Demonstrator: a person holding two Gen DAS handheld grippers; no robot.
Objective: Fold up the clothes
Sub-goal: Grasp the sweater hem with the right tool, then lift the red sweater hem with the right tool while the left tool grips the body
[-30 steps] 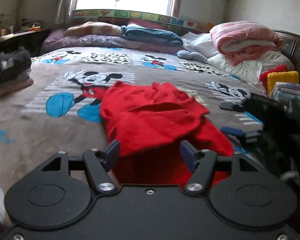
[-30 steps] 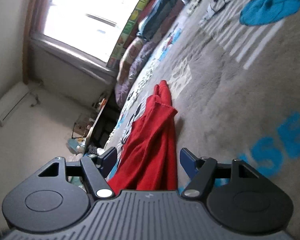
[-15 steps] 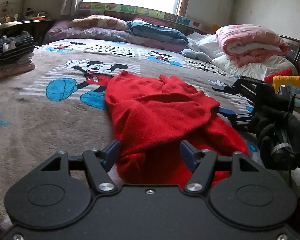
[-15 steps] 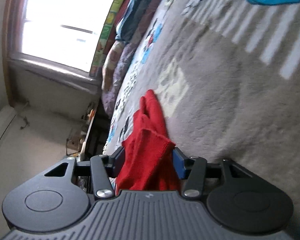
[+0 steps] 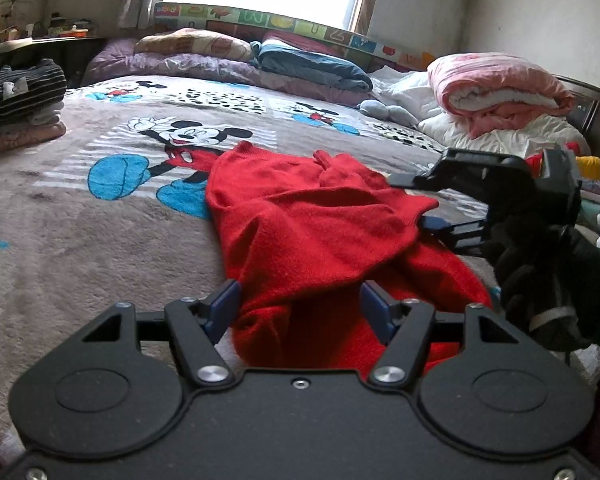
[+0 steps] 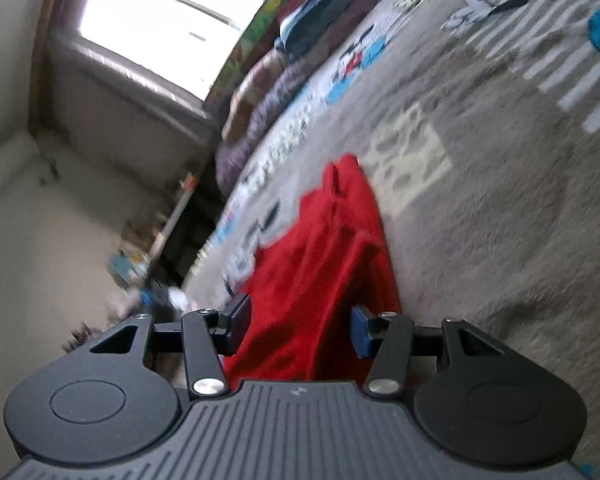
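A red sweater (image 5: pixel 312 236) lies rumpled on a bed blanket (image 5: pixel 80 248) printed with cartoon mice, its near end bunched up and its far end reaching toward the pillows. The left gripper (image 5: pixel 300 304) sits low at that near end with its 2 blue pads spread apart; red cloth lies between them, and whether the pads press on it cannot be told. The right gripper (image 6: pixel 300 320), turned on its side and held by a black-gloved hand (image 5: pixel 548 280), has just been closing, and its pads now pinch a fold of the sweater's right edge. A stack of folded clothes (image 5: pixel 16 108) sits at the blanket's left edge
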